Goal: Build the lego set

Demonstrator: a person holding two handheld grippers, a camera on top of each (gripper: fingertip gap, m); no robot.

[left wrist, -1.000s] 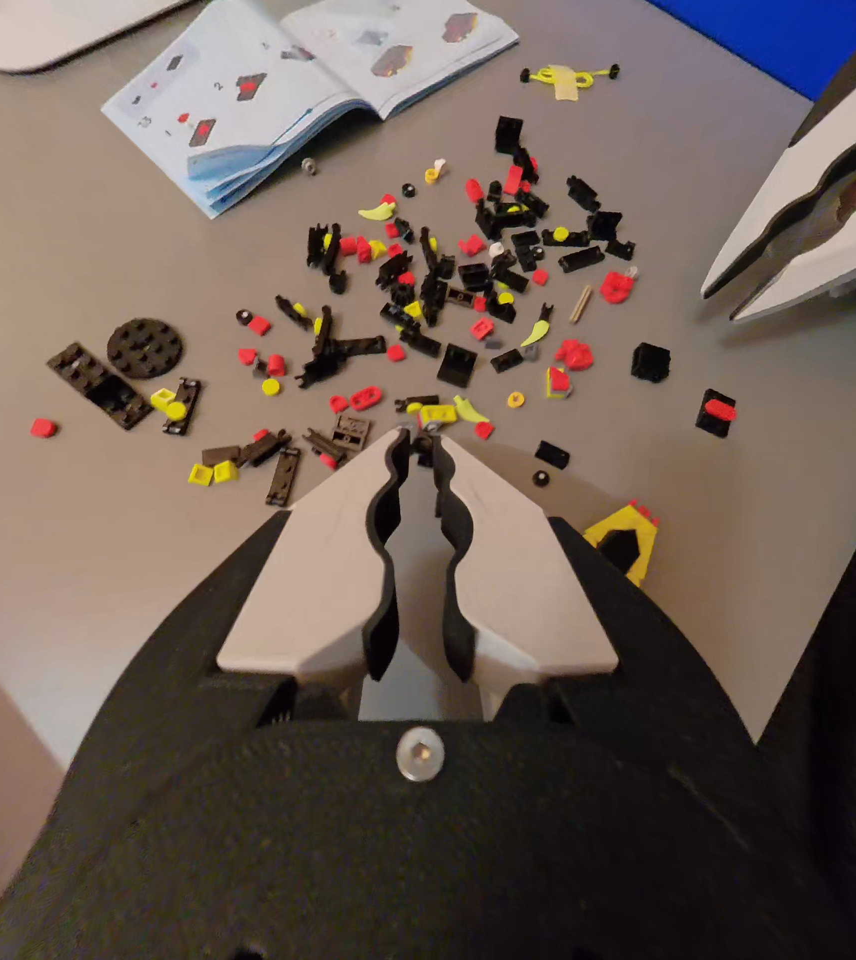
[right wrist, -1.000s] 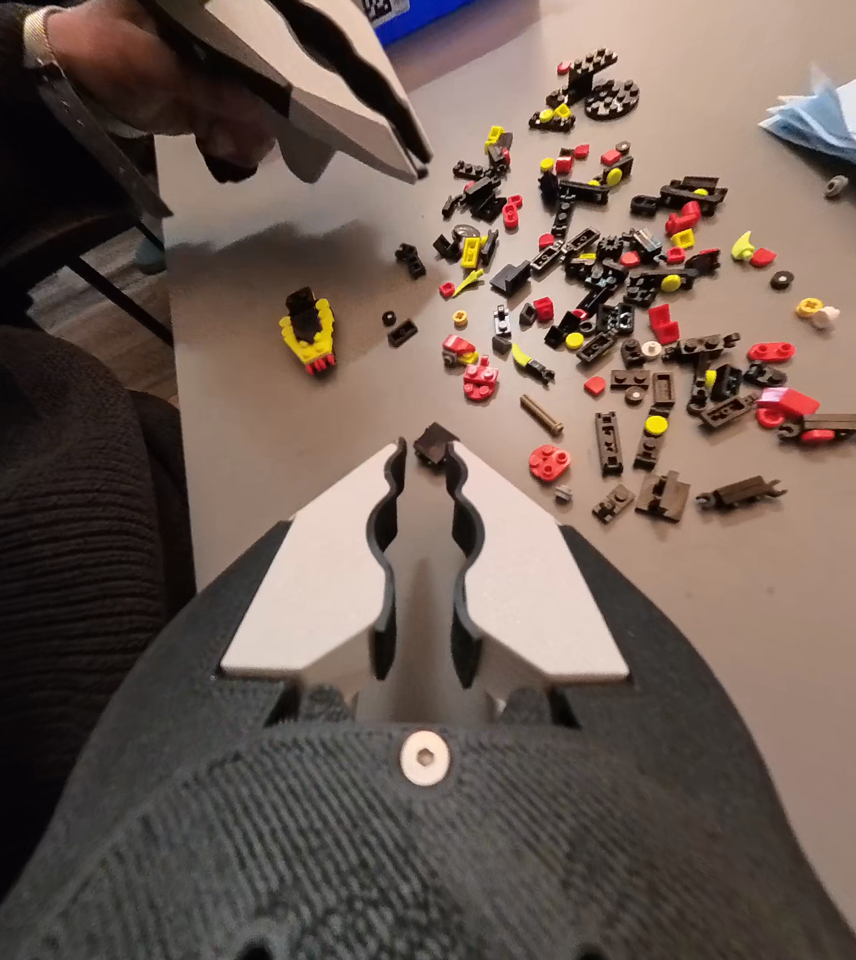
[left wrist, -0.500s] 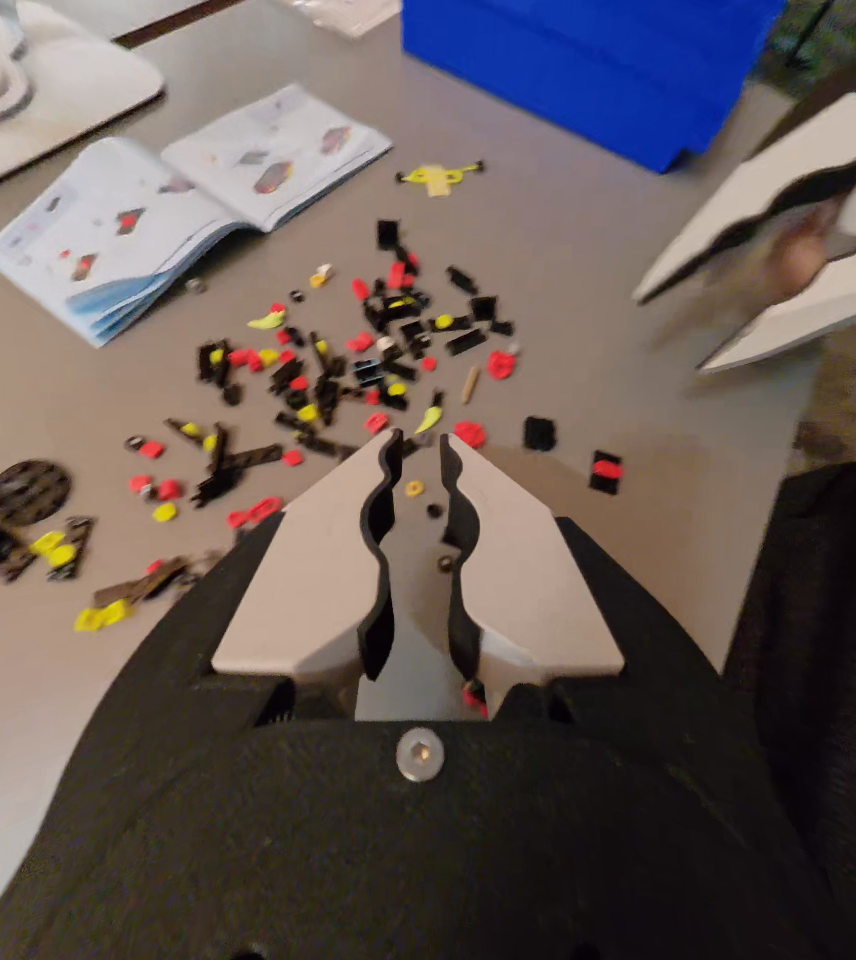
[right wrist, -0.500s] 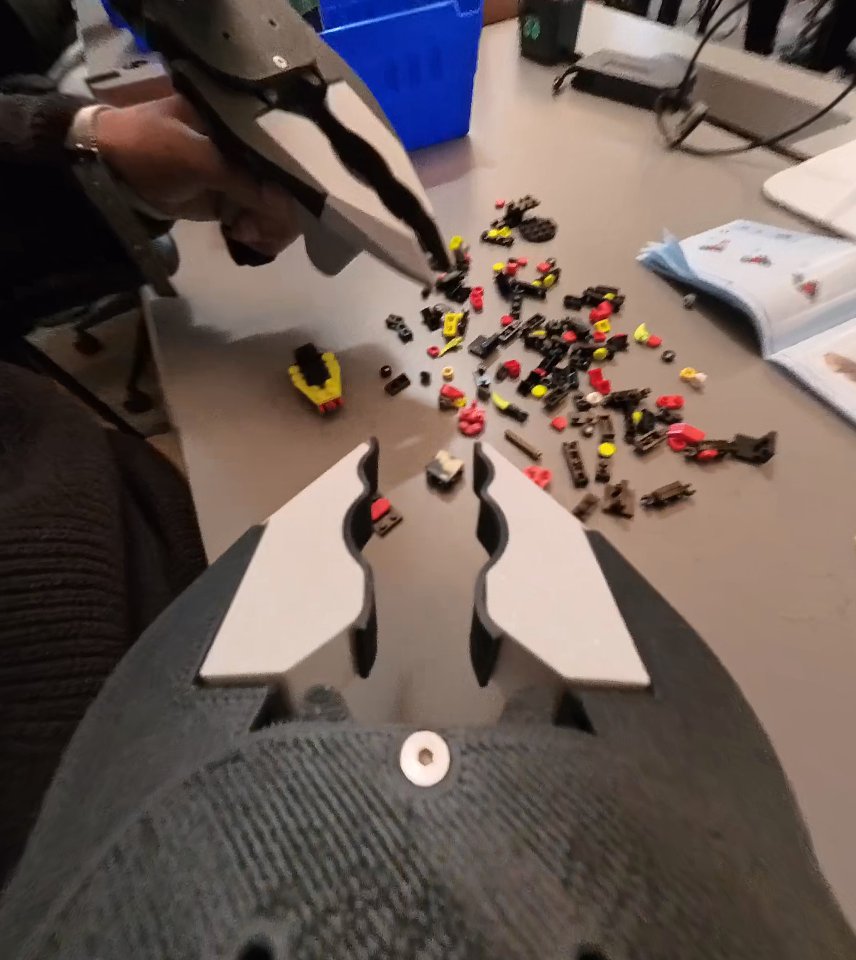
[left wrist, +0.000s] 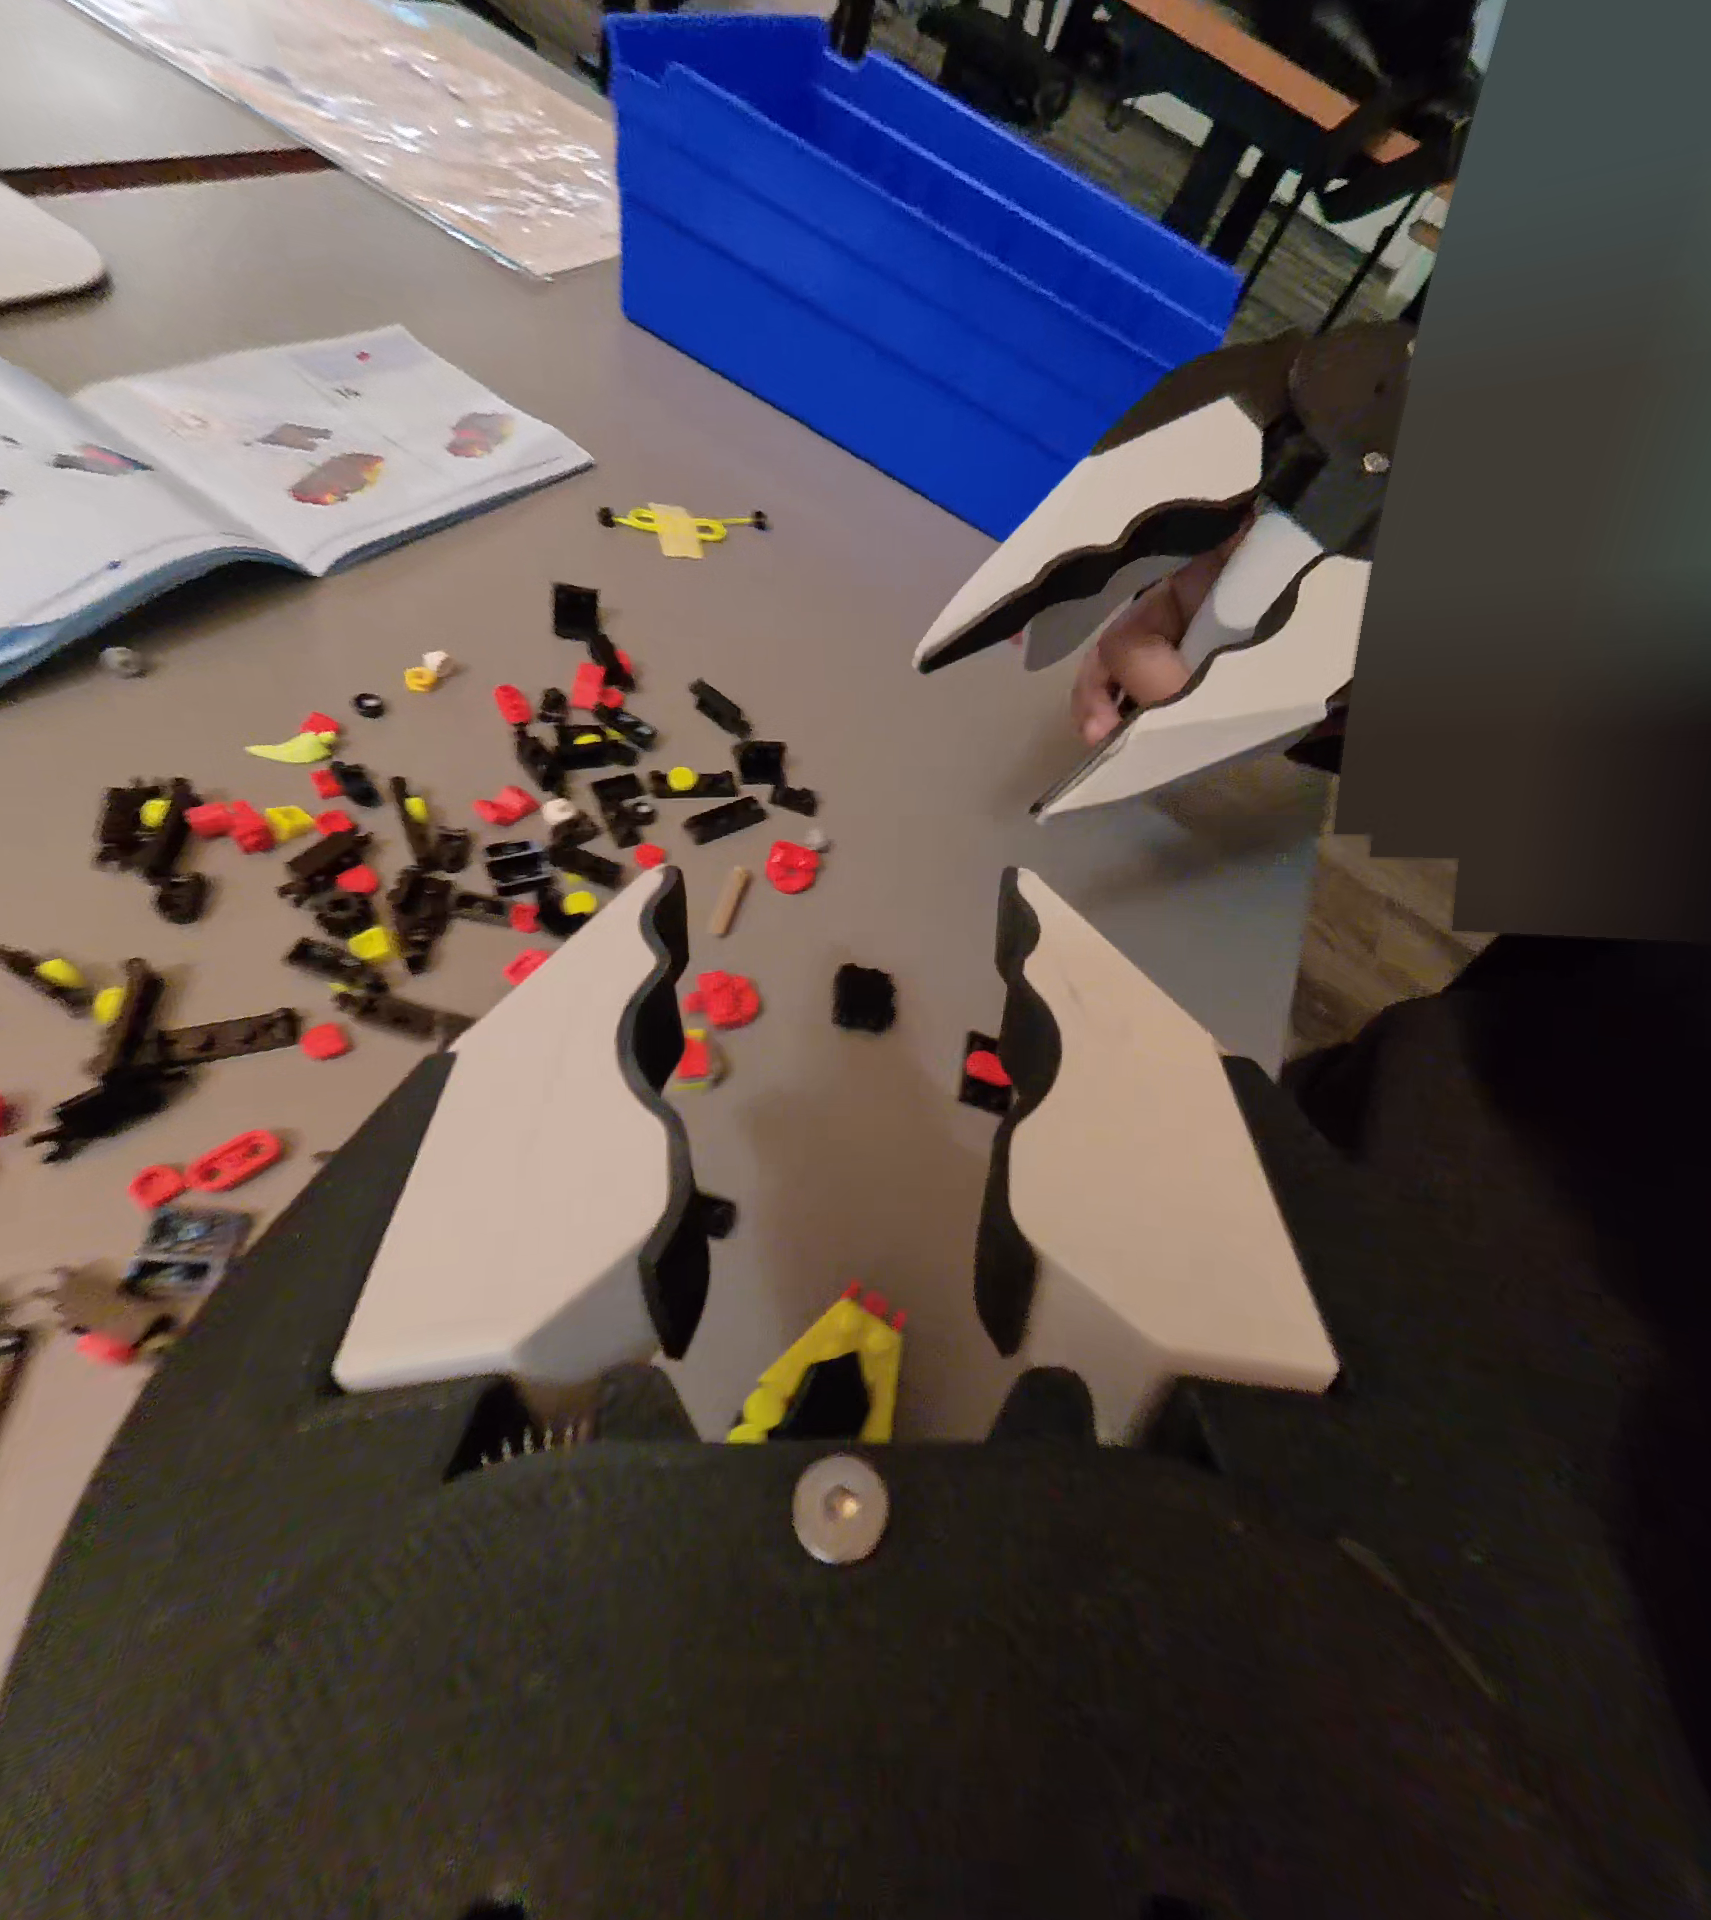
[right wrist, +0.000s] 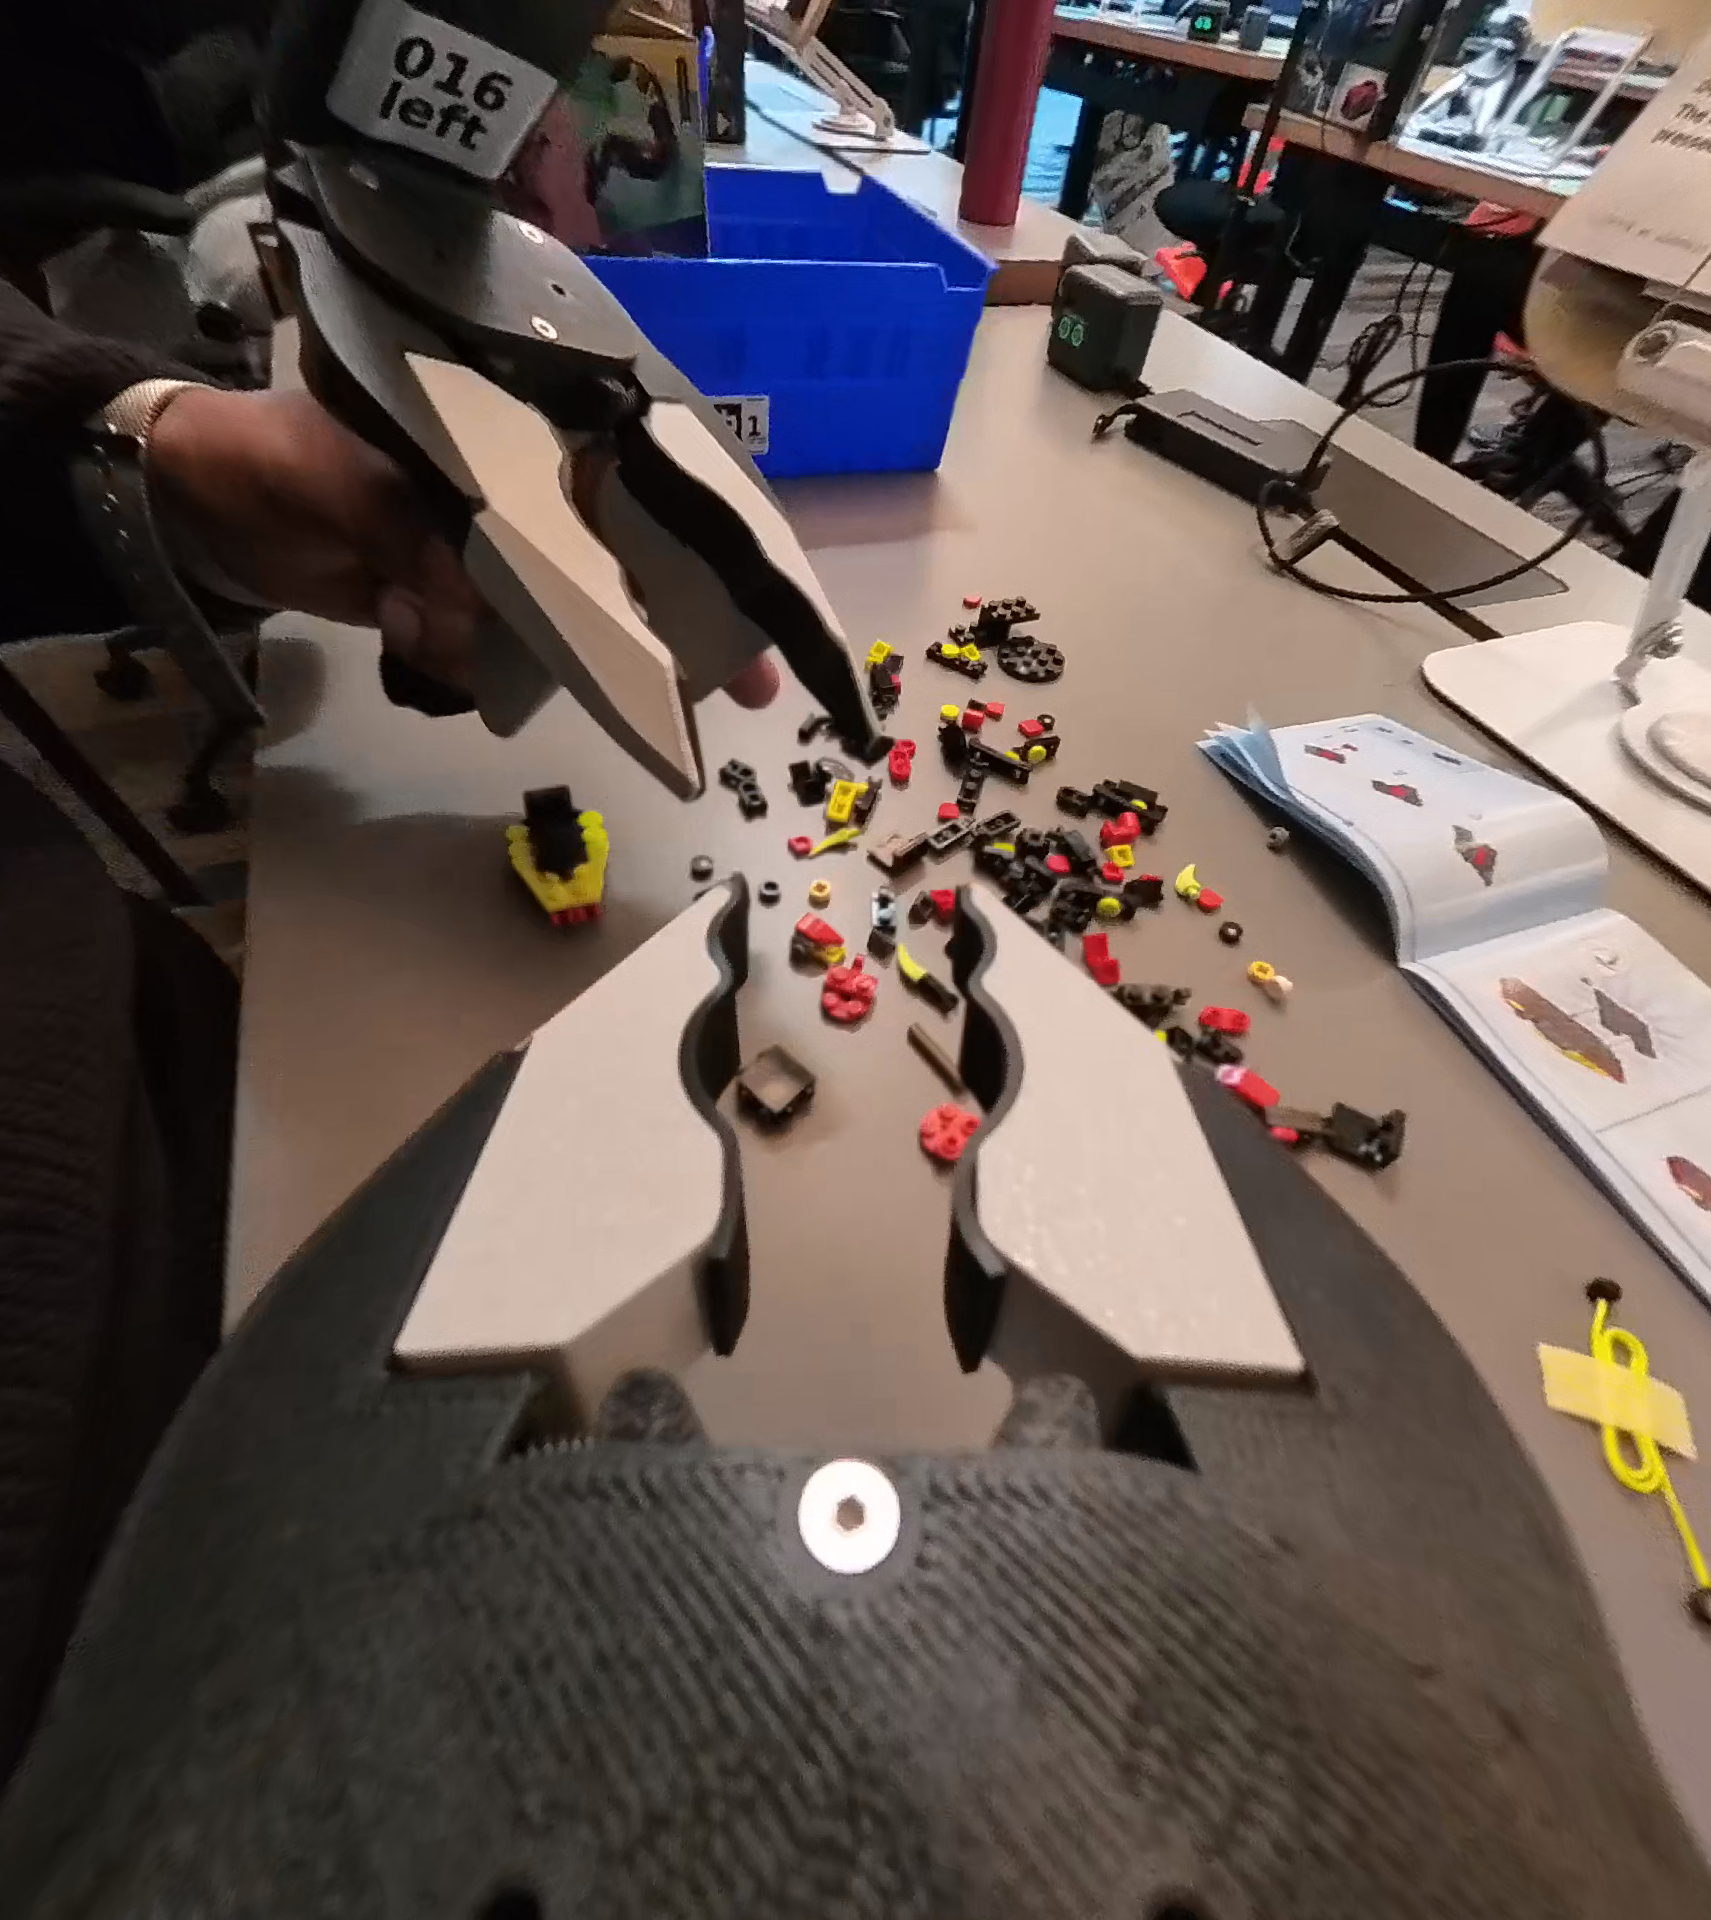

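Note:
My left gripper (left wrist: 835,883) is open and holds nothing, above the near edge of a pile of small black, red and yellow bricks (left wrist: 477,831). A red round piece (left wrist: 726,997) and a black brick (left wrist: 863,997) lie on the table below its gap. A small yellow and black model (left wrist: 830,1371) sits under its base. My right gripper (right wrist: 851,894) is open and holds nothing. A dark brick (right wrist: 775,1086) and a red round piece (right wrist: 946,1130) lie on the table under it. The right wrist view also shows the left gripper (right wrist: 778,764) open above the pile, and the model (right wrist: 560,847).
A blue bin (left wrist: 882,260) stands at the back of the grey table (left wrist: 934,582). An open instruction booklet (right wrist: 1557,935) lies right of the pile, and a white lamp base (right wrist: 1609,727) behind it. A yellow string with tape (right wrist: 1620,1413) lies nearby. The table edge (left wrist: 1298,935) is close. The left tips stand about 8 cm off the red round piece (left wrist: 726,997). It is also in sight in the right wrist view (right wrist: 843,990).
Both grippers opened and lifted away from the table. The right gripper was shut on the dark brick a second ago; that brick now lies loose on the table.

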